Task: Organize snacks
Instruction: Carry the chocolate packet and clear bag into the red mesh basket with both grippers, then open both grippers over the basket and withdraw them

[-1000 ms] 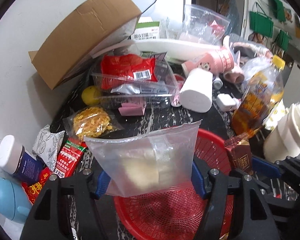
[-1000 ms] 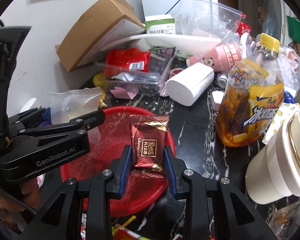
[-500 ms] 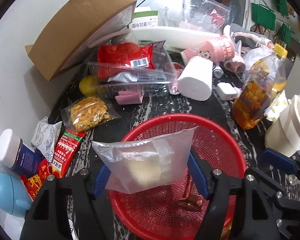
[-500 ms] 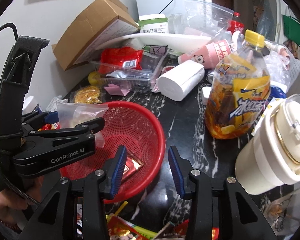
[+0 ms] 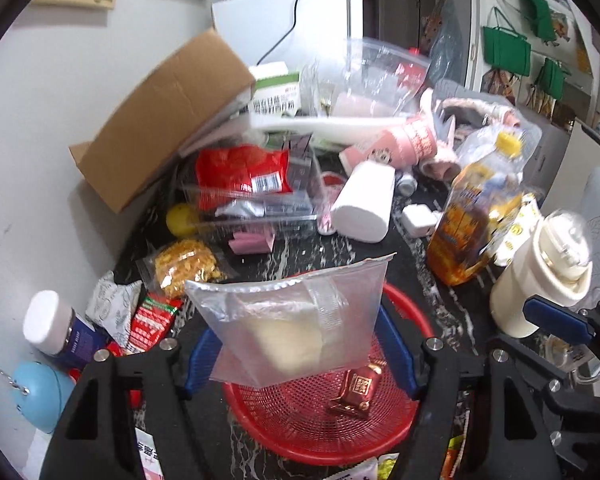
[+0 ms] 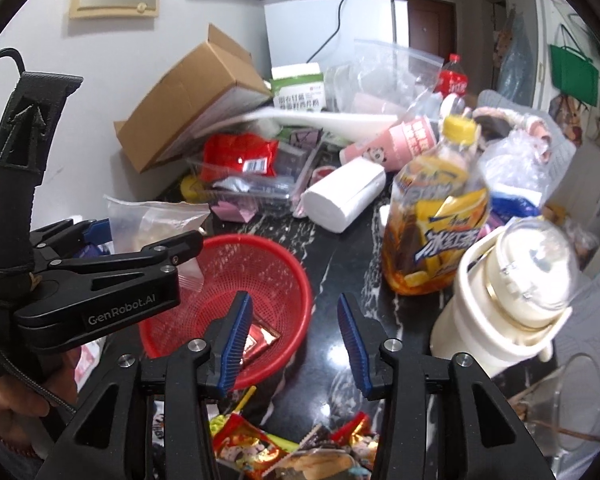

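Cluttered dark marbled bench with a red mesh basket near its front edge; handling properties of the snack in hand.

(a) Red mesh basket, round and shallow, resting on the bench below both tools. It is the apparent collecting point. Its perforated plastic wall looks light, so it would likely slide if pushed sideways.

(b) Clear snack pouch, pinched at its lower sides between the blue pads of the left tool and hanging above the basket's near half. The film is thin, glossy and crinkled, with a pale soft block inside and a flat sealed band along the top. By appearance it is light, limp and somewhat slippery; the contents may crush under a hard squeeze. The safest hold is judged to be across the filled lower body, as here, or on the sealed edge, since loose film alone would slip through the pads.

(c) Right tool, jaws standing wide and carrying nothing, hovering at the basket's right rim.

(d) Chocolate packet, dark red foil, lying flat on the basket floor beneath the pouch. It appears small, light and smooth, and is best taken across its narrow width.
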A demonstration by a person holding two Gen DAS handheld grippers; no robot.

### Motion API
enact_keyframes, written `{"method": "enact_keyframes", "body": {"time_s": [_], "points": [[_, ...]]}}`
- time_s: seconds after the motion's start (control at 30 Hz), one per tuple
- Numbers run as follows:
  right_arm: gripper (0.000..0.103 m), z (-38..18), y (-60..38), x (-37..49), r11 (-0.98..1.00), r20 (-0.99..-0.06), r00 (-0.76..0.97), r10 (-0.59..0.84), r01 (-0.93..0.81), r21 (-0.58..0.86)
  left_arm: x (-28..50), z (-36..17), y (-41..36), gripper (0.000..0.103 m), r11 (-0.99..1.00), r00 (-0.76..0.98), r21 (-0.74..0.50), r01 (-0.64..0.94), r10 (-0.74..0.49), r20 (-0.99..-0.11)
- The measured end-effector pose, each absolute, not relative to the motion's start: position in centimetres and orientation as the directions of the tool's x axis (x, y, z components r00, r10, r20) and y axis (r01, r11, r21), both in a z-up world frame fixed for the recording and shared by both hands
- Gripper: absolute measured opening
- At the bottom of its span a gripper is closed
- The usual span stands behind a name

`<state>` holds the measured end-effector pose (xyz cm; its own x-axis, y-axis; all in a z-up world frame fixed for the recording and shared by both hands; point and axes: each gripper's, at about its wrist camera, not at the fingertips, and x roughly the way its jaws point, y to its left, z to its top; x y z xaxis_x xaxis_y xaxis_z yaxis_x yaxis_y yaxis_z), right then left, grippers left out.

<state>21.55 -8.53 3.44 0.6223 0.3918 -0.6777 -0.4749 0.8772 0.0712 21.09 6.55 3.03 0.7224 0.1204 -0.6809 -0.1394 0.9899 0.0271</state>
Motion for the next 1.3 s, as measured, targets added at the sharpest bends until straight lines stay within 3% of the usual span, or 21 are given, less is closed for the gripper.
{"method": "enact_keyframes", "body": {"time_s": [0.37, 0.43, 0.47, 0.5, 0.9, 1.3], "points": [[0.051, 5.4, -9.7, 19.8, 0.885, -0.653, 0.653, 0.384, -0.461, 0.059, 22.0, 2.3, 6.3, 0.070, 0.995, 0.714, -0.025, -0.095, 0.050, -0.698], [0.051, 5.4, -9.9, 19.6, 0.887, -0.654, 0.654, 0.381, -0.459, 0.057, 22.1, 1.9, 6.3, 0.081, 0.995, 0.702, -0.027, -0.099, 0.050, -0.711], [0.051, 5.4, -9.9, 19.5, 0.888, -0.655, 0.655, 0.378, -0.457, 0.056, 22.1, 1.7, 6.3, 0.100, 0.995, 0.698, -0.024, -0.099, 0.052, -0.715], [0.051, 5.3, -10.0, 19.4, 0.889, -0.655, 0.655, 0.376, -0.455, 0.055, 22.1, 1.6, 6.2, 0.103, 0.995, 0.701, -0.020, -0.097, 0.054, -0.711], [0.051, 5.6, -10.7, 18.3, 0.894, -0.649, 0.665, 0.370, -0.444, 0.055, 20.1, 3.0, 5.8, 0.103, 0.996, 0.718, -0.018, -0.091, 0.053, -0.694], [0.053, 7.1, -11.8, 15.8, 0.903, -0.631, 0.689, 0.357, -0.426, 0.046, 14.7, 7.0, 4.3, 0.103, 0.998, 0.808, 0.034, -0.056, 0.066, -0.586]]}}
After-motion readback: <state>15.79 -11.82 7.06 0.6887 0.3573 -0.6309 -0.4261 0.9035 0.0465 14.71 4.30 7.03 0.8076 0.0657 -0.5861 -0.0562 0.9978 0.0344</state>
